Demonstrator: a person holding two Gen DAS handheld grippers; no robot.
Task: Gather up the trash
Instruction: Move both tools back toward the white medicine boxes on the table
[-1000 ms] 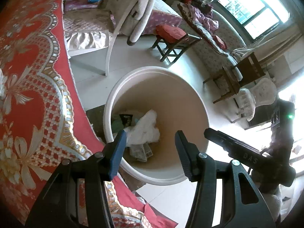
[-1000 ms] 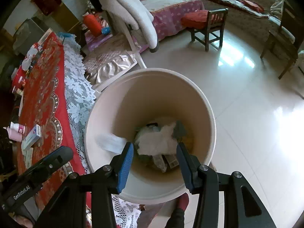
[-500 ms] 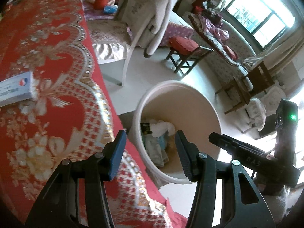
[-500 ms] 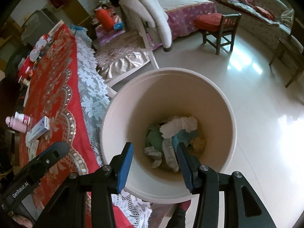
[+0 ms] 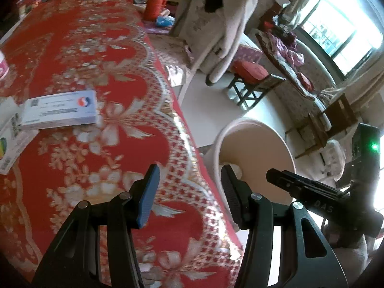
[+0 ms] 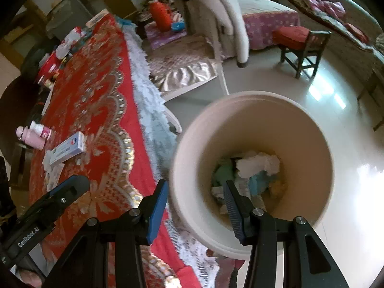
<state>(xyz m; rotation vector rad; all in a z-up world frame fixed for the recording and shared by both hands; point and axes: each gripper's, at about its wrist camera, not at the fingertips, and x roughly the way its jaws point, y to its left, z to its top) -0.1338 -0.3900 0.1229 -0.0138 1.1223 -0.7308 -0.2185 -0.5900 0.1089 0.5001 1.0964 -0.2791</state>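
A cream round trash bin (image 6: 312,124) stands on the floor beside the table; it holds crumpled white tissue (image 6: 259,165) and several scraps. Its rim shows in the left wrist view (image 5: 242,124). My right gripper (image 6: 195,204) is open and empty above the bin's near-left rim. My left gripper (image 5: 189,192) is open and empty over the edge of the red floral tablecloth (image 5: 96,60). A white-and-blue box (image 5: 60,112) lies on the cloth ahead-left of the left gripper; it also shows in the right wrist view (image 6: 68,148).
A pink bottle (image 6: 31,139) and a white one lie by the box, with another flat packet (image 5: 12,144) near. More clutter sits at the table's far end (image 6: 57,52). A chair draped with a white coat (image 5: 216,31), a red-cushioned stool (image 6: 300,40) and a sofa stand beyond.
Both grippers have swung left, from over the bin toward the table. The tissue that was falling by the right gripper now lies in the bin. The box has come into the left view.
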